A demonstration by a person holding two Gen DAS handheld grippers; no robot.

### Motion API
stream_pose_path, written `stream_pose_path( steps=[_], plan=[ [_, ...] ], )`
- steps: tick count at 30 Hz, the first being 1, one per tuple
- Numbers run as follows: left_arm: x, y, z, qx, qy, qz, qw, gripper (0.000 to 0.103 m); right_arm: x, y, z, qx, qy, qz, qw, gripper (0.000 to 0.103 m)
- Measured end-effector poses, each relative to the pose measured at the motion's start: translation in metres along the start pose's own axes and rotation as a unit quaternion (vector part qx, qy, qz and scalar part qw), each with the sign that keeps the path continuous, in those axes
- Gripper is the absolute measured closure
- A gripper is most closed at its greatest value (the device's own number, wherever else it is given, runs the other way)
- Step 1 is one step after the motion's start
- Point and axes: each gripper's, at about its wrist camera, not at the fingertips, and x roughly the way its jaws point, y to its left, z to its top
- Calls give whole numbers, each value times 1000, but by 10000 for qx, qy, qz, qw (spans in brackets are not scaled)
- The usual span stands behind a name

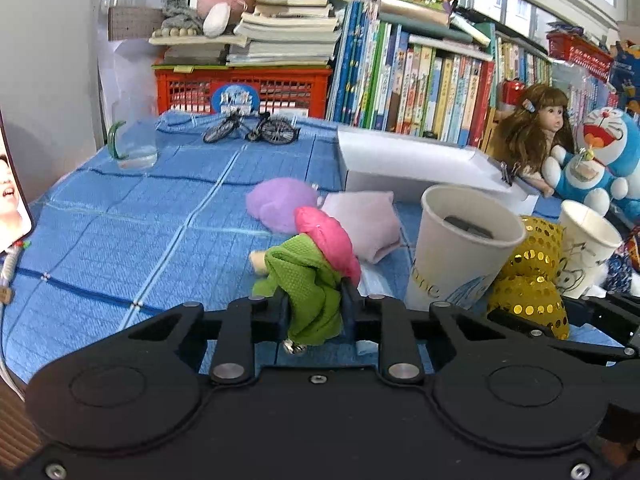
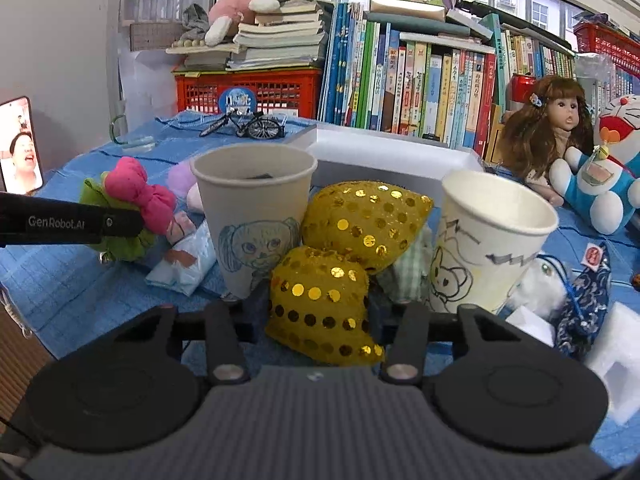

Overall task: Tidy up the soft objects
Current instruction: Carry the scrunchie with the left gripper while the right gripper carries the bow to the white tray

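In the left wrist view my left gripper (image 1: 314,306) is shut on a small cloth doll (image 1: 316,268) with a green dress and a pink hat, low over the blue tablecloth (image 1: 120,248). The right wrist view shows the same doll (image 2: 136,196) at the left, with the left gripper (image 2: 134,222) clamped on it. My right gripper (image 2: 318,314) is shut on the lower lobe of a yellow sequined plush (image 2: 320,300), which lies between two paper cups. A purple plush (image 1: 280,204) and a pale pink star pillow (image 1: 360,224) lie just beyond the doll.
The drawn-on paper cups (image 2: 256,216) (image 2: 488,240) flank the yellow plush. A white box (image 2: 392,156) lies behind them, before a row of books (image 2: 420,80). A long-haired doll (image 2: 548,132) and a blue cat plush (image 2: 608,168) sit right. A blue pouch (image 2: 584,304) and a tissue pack (image 2: 180,264) lie nearby.
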Motion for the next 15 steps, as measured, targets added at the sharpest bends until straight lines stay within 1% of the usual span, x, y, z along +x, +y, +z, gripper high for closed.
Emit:
stream_pose_path(
  steps=[6,10,12,15],
  plan=[
    [-18,-4,17,95,-304,-72,9995,80,-17,-1,10,-106,-158,-1,9998,53],
    [-25,-7,36,174,-483,-148,9986,80,-29,-3,20,-127,-268,-21,9996,53],
    [-28,-9,46,226,-585,-170,9979,80,-37,-6,26,-71,-355,51,9993,53],
    [-27,-10,64,197,-579,-323,9976,80,-50,-10,34,-104,-582,53,9982,53]
  ],
)
